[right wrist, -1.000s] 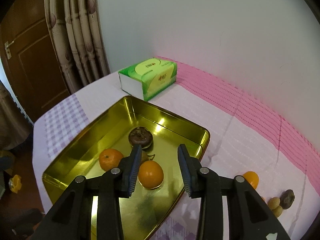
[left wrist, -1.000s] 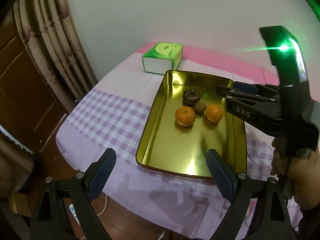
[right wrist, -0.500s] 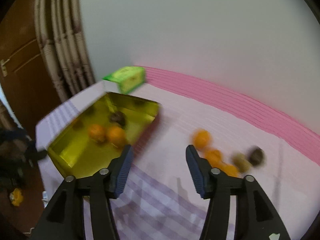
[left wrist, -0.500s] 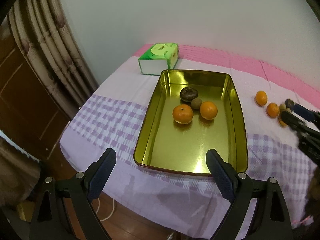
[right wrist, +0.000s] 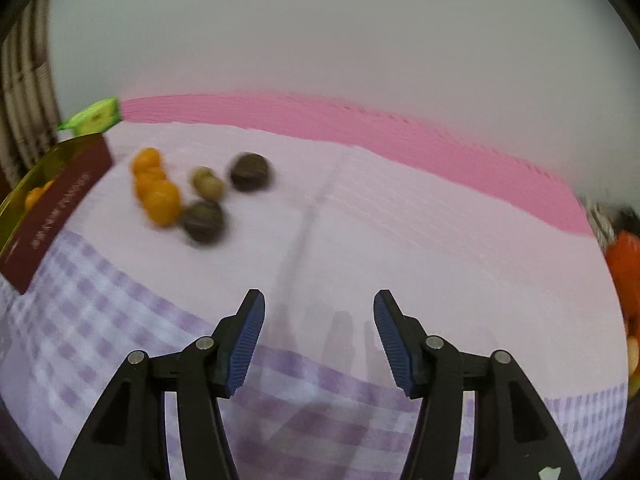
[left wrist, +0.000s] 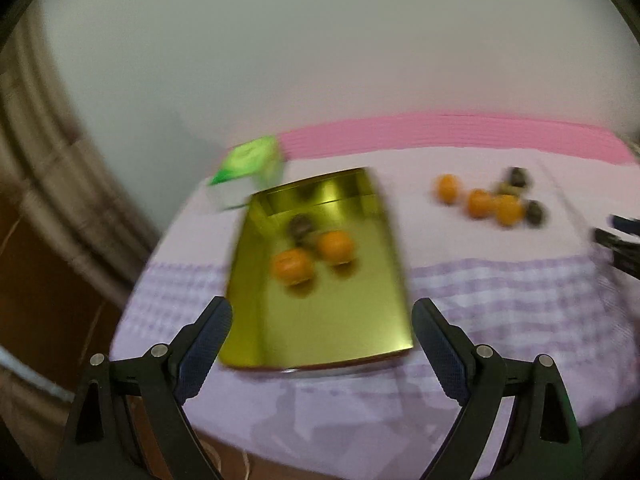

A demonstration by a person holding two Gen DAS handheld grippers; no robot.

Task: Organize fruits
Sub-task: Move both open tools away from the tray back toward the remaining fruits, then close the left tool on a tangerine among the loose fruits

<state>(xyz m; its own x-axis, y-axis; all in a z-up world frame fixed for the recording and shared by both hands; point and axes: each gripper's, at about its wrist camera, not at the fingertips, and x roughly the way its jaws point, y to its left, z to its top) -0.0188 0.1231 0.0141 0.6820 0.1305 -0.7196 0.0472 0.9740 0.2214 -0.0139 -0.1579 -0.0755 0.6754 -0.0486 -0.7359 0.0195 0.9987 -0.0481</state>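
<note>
On the checked tablecloth [right wrist: 120,320], both grippers' jaws stand open, holding nothing.

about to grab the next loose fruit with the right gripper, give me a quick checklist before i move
1. Right gripper empty, with nothing between its jaws: ok.
2. Loose cluster of orange and dark round fruits lying on the lilac tablecloth: ok.
3. Right gripper lined up with the cluster: not ok; the fruits sit up and to its left.
4. Shiny gold rectangular metal tray has free floor for more fruit: ok.
5. Left gripper open, empty, and clear of the cluster: ok.
6. Exact fruit outlines: cannot tell, as both views are blurred.
</note>
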